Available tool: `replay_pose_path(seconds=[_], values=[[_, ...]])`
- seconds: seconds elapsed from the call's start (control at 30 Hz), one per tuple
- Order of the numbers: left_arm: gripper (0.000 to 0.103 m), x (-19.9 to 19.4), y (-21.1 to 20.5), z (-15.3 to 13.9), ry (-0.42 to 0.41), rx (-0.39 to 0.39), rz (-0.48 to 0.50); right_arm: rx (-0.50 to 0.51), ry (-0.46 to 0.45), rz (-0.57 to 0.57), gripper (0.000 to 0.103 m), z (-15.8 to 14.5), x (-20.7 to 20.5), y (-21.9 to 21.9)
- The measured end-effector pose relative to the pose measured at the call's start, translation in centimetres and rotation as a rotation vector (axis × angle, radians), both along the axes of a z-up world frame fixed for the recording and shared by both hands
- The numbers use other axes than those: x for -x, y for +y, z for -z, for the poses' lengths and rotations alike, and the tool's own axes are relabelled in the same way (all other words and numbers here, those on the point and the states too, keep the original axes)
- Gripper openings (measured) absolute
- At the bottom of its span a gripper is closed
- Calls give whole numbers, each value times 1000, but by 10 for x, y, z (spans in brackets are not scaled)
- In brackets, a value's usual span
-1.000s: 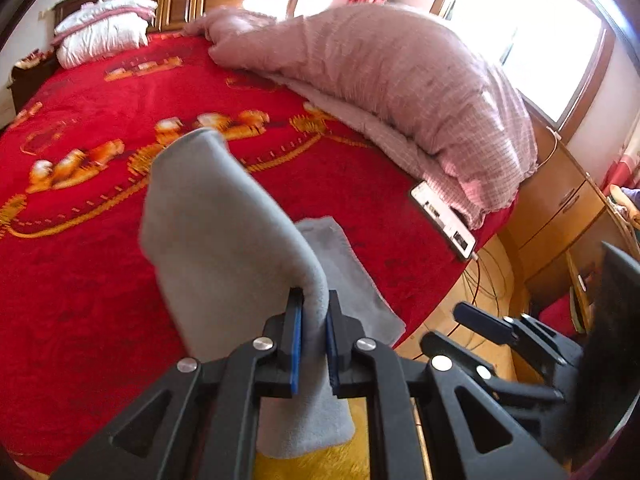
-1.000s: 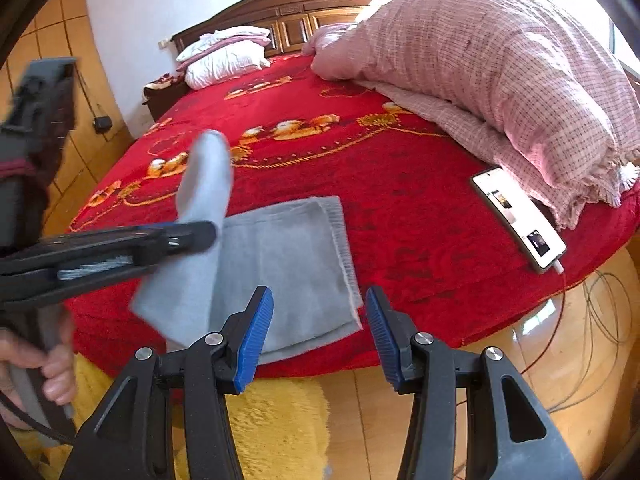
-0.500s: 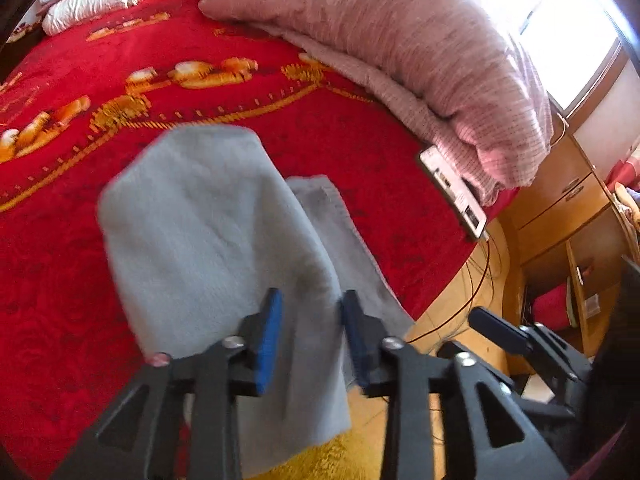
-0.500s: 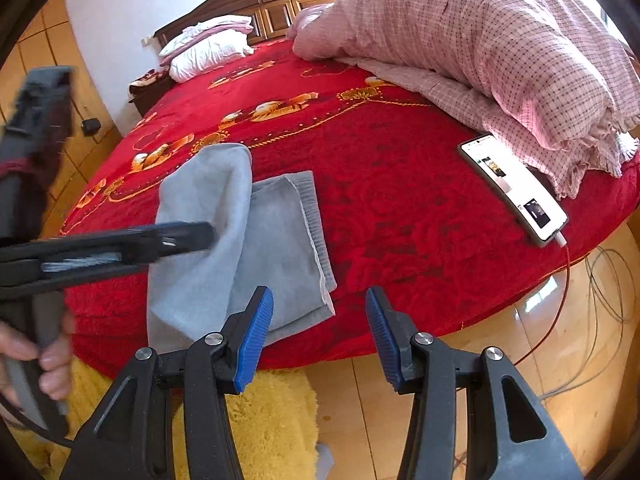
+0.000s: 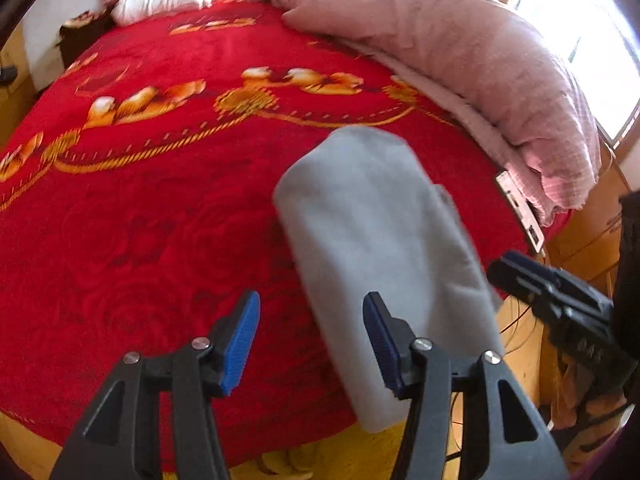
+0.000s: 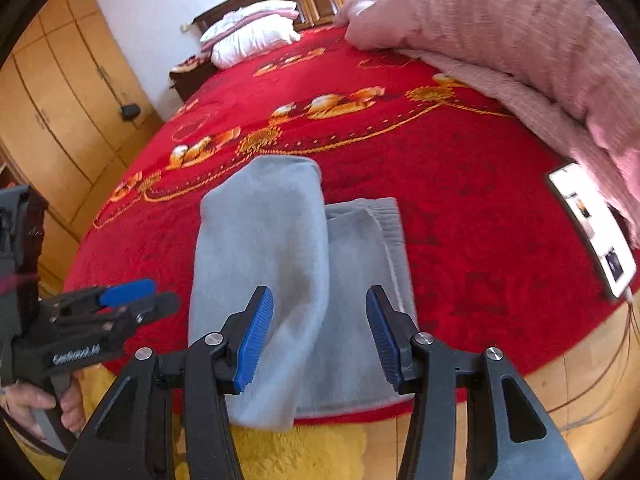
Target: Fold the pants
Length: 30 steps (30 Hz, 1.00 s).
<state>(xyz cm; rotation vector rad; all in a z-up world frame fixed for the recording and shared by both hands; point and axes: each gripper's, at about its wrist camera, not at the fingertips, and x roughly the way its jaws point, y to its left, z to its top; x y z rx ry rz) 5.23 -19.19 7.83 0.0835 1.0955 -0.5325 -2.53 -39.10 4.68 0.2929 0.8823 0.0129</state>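
Pants (image 6: 280,280), 1 grey pair, lie folded at the near edge of the red bedspread (image 6: 460,168), 1 fold overhanging it. Left gripper (image 5: 312,336) tilts steeply down, its jaws just opened about halfway and empty, the cloth beside its right finger. Right gripper (image 6: 320,328) angles down over the pants, half open, gripping nothing. 1 phone (image 6: 592,232) lies by the pink quilt (image 6: 520,40). Lettering on the left tool is illegible.
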Motion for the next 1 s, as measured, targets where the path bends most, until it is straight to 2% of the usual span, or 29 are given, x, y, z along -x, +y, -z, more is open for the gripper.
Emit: replay_pose_path(seconds=[0.17, 0.37, 0.43, 0.5, 0.53, 0.67, 0.8, 1.0], values=[[59, 0, 10, 9, 20, -3, -21, 31, 74, -16, 50, 18, -21, 8], [64, -2, 13, 14, 37, 16, -29, 34, 106, -44, 49, 31, -28, 17], [64, -3, 14, 17, 49, 25, -31, 38, 100, -54, 40, 30, -28, 21], [64, -3, 15, 18, 53, 27, -33, 27, 81, -58, 16, 26, -28, 23], [64, -2, 15, 18, 52, 29, -31, 31, 60, -57, 12, 21, -27, 24], [64, 0, 17, 15, 42, 42, -25, 4, -37, -53, 11, -9, -14, 18], [64, -1, 14, 9, 35, 63, -19, 68, -91, -8, 11, -30, -4, 6], [68, -8, -9, 7, 46, 93, -3, 77, -21, 51, 11, -5, -9, -18]])
